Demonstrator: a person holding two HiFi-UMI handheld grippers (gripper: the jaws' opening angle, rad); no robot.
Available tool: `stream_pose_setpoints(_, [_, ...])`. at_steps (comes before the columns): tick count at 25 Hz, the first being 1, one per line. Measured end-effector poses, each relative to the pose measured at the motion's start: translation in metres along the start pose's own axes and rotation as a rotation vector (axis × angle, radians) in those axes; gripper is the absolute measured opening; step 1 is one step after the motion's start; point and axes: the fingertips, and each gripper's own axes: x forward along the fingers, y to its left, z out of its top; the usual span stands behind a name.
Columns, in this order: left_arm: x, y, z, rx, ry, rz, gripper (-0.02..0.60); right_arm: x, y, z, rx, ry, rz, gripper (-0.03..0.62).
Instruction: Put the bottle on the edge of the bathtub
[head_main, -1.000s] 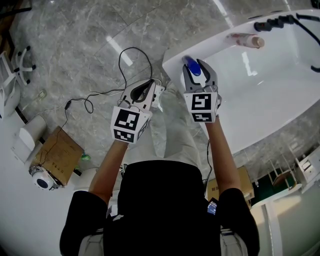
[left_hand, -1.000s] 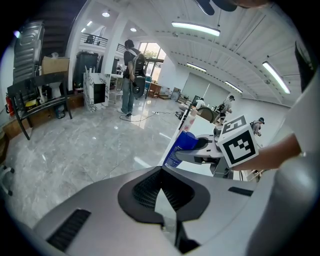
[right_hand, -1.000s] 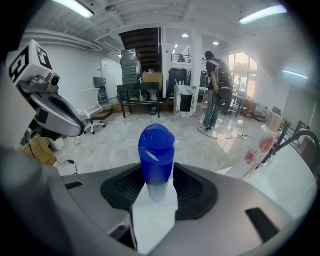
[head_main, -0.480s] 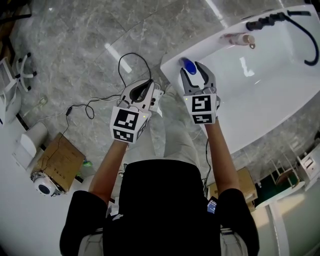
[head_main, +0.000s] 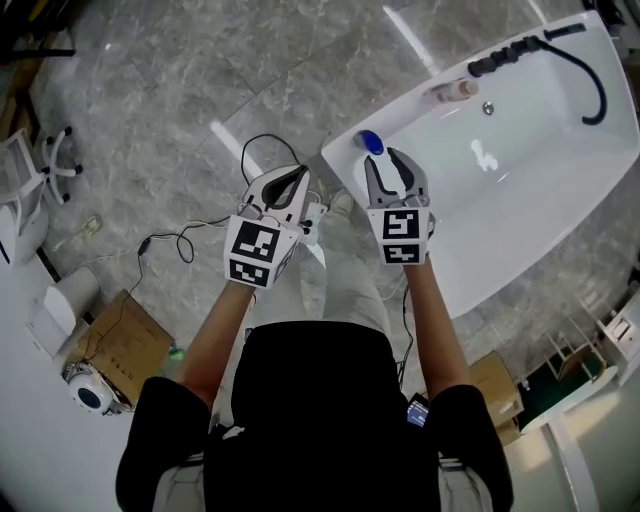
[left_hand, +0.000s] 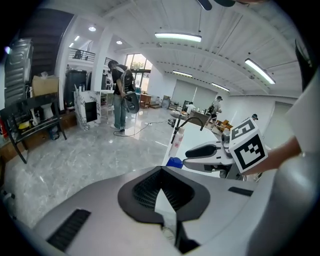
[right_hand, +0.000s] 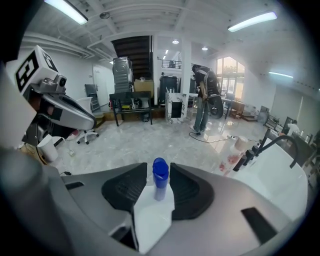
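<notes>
A white bottle with a blue cap (head_main: 370, 142) stands upright on the corner rim of the white bathtub (head_main: 402, 110). My right gripper (head_main: 395, 166) hovers just short of it and higher up, open, its jaws having just been closing a little with nothing pressed between them. In the right gripper view the bottle (right_hand: 159, 178) shows through the gap between the pads, apart from both. My left gripper (head_main: 284, 186) is shut and empty, to the left over the floor. In the left gripper view the blue cap (left_hand: 174, 162) peeks over my shut gripper (left_hand: 161, 173).
A pink-and-white bottle (head_main: 450, 90) lies on the far rim beside a black tap (head_main: 505, 52) with a hose. Cables (head_main: 262, 148) trail over the marble floor. A cardboard box (head_main: 118, 345) and an office chair (head_main: 42, 165) sit at left. A person (right_hand: 204, 97) stands far off.
Both grippers have risen. The right gripper has lifted and drawn back from the blue-capped bottle, which stays upright on the rim.
</notes>
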Motion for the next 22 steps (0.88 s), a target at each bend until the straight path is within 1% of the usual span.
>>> stream_pose_setpoints(3, [-0.014, -0.003, 0.013, 0.024, -0.026, -0.004, 0.014, -0.019, 0.003, 0.009, 0.026, -0.015, -0.03, 0.13])
stream_pose_setpoints(5, [-0.025, -0.005, 0.02, 0.06, -0.04, -0.007, 0.014, -0.032, 0.008, 0.015, 0.029, -0.02, -0.045, 0.115])
stream_pose_setpoints(7, [-0.036, -0.007, 0.025, 0.096, -0.051, -0.013, 0.014, -0.046, 0.014, 0.021, 0.03, -0.025, -0.052, 0.084])
stream_pose_setpoints(10, [-0.053, -0.006, 0.03, 0.128, -0.064, -0.021, 0.014, -0.064, 0.026, 0.029, 0.042, -0.041, -0.057, 0.061])
stream_pose_setpoints(16, [-0.099, -0.01, 0.035, 0.15, -0.103, -0.034, 0.014, -0.107, 0.054, 0.051, 0.064, -0.088, -0.09, 0.035])
stream_pose_setpoints(22, [-0.145, -0.013, 0.046, 0.211, -0.158, -0.053, 0.014, -0.145, 0.084, 0.082, 0.046, -0.165, -0.128, 0.026])
